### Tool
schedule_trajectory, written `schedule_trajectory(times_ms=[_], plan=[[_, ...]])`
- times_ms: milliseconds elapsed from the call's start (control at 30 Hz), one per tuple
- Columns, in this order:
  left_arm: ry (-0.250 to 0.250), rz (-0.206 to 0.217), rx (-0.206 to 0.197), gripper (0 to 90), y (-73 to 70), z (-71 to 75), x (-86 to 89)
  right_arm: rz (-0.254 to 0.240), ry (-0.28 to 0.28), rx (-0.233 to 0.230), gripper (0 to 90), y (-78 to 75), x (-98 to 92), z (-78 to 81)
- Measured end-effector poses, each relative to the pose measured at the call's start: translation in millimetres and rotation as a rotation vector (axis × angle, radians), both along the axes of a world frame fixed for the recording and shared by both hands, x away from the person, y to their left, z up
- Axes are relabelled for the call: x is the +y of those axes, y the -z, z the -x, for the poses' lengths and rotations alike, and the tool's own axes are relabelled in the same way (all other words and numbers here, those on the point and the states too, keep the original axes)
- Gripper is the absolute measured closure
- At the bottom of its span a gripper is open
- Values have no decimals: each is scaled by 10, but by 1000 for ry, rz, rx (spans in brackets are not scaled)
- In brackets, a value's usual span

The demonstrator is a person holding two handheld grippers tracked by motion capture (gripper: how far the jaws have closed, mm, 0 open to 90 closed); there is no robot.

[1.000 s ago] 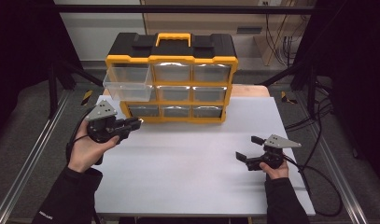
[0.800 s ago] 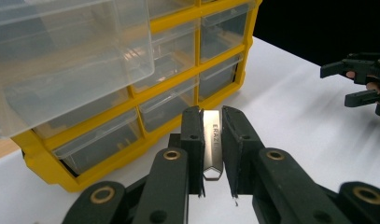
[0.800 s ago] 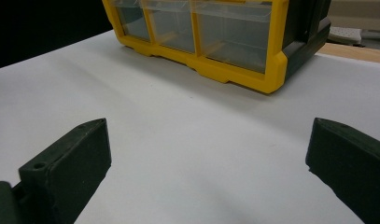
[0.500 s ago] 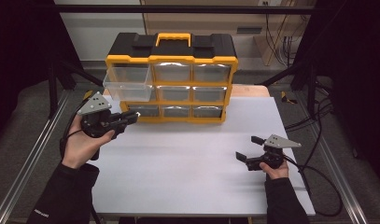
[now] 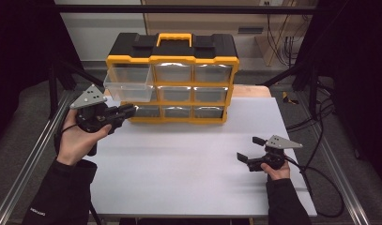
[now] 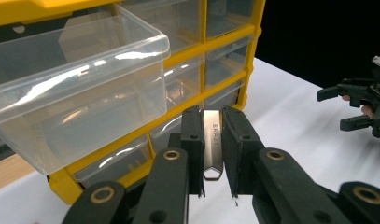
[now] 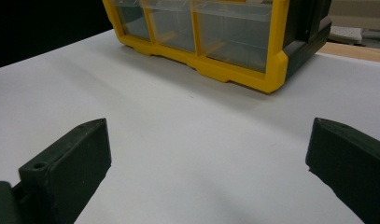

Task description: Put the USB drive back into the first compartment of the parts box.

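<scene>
One organiser cabinet (image 5: 172, 77); nine clear drawers (one (image 5: 127, 84) pulled out); one metal piece (image 6: 212, 149); two tools.

Near the lower centre of the left gripper view, the flat silvery metal piece (image 6: 212, 149) bears upright letters that read "ERAZ", its remaining characters not legible.

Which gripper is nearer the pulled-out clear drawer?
Left. The left gripper sits just below the open drawer; the right gripper rests far off across the table.
</scene>
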State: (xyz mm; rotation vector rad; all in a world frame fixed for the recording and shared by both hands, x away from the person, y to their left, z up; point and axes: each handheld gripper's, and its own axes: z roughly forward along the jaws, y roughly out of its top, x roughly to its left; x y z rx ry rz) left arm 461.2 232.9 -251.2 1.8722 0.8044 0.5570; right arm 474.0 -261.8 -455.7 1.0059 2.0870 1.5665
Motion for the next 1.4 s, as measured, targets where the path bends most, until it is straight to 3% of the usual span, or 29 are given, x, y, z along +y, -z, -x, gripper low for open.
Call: schedule_trajectory(times_ms=[667, 700, 1400], plan=[[-12, -5, -30, 788, -232, -31, -34, -1, -1, 0, 8, -4, -4, 2], [-15, -10, -45, 789, -247, -37, -37, -1, -1, -1, 8, -5, -5, 2], [-50, -1, -62, 789, -438, -155, -18, 1, 0, 1, 8, -4, -5, 1]])
